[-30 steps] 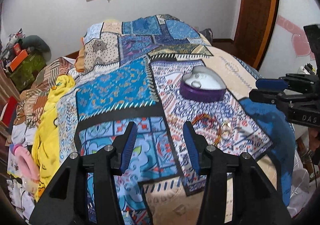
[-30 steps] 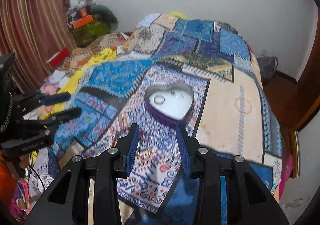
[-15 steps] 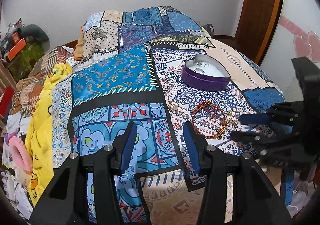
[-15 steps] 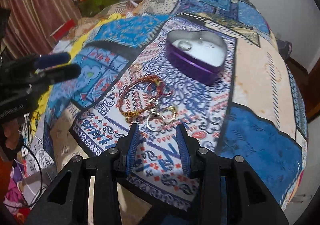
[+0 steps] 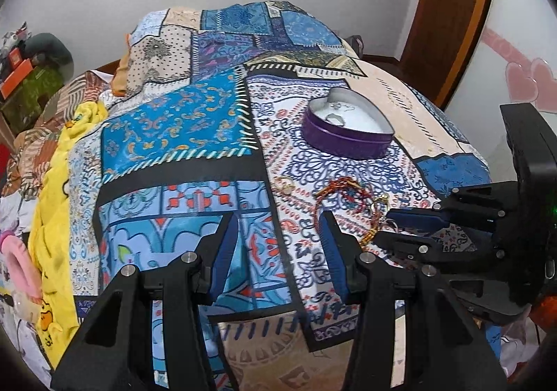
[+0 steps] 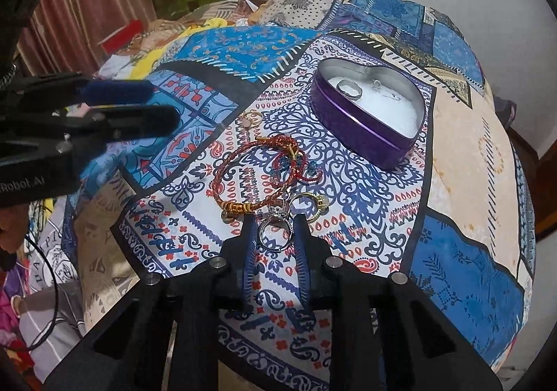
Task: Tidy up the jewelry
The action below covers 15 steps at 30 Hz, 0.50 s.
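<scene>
My right gripper (image 6: 275, 227) has come down and forward since a moment ago, and its fingers now sit on either side of a silver ring (image 6: 275, 234) on the patterned bedspread (image 6: 463, 154), parted with the ring between them. I cannot tell whether the pads touch it. Just beyond lies a gold ring (image 6: 313, 204), and a red-and-gold braided bracelet (image 6: 243, 178) with a beaded red strand (image 6: 296, 168) tangled beside it. A small pale ring (image 6: 252, 117) rests farther off. The purple heart-shaped tin (image 6: 362, 133) stands open behind them, with a silver band (image 6: 349, 88) inside on white padding. My left gripper (image 5: 278, 244) hangs above the bedspread, fingers wide apart, holding nothing.
</scene>
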Motion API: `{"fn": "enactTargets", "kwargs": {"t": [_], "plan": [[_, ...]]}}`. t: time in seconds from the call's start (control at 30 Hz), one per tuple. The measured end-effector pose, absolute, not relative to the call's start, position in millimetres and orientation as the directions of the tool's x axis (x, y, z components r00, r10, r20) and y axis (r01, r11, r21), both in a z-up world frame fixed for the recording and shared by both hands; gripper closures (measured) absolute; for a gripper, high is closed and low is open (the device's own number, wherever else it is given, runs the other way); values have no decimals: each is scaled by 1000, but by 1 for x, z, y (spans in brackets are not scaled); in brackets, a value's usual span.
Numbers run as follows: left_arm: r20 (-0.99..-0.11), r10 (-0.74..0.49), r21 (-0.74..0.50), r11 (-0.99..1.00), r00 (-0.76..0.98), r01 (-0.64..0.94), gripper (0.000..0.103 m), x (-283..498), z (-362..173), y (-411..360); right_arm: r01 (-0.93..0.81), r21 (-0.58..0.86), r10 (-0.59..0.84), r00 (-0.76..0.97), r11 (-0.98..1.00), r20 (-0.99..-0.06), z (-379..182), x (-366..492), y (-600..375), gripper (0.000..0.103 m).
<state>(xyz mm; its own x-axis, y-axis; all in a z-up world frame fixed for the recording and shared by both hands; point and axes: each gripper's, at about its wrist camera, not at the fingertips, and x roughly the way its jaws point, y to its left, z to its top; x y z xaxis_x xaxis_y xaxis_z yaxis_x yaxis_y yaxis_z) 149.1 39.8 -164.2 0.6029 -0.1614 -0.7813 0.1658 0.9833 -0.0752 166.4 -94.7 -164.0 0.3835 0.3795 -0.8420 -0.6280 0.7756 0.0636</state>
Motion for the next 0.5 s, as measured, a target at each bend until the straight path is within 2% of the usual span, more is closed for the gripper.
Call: {"fn": "enactTargets", "kwargs": {"t": [0.1,0.2,0.5], "plan": [[-781,-186,-88,978,597,189,54,151,-164,32,-620,85,394,382,780,-836,-162,167,-101,84],[-790,-191,-82,975,583,207,42,155,-166,22,-598,95,399,399,796,-826,-159,168,-112,84],[-843,-225,-118,963,489,240,42,175,-189,-3,-509,119,391,469,852,-792,-143,179,-148,85]]}}
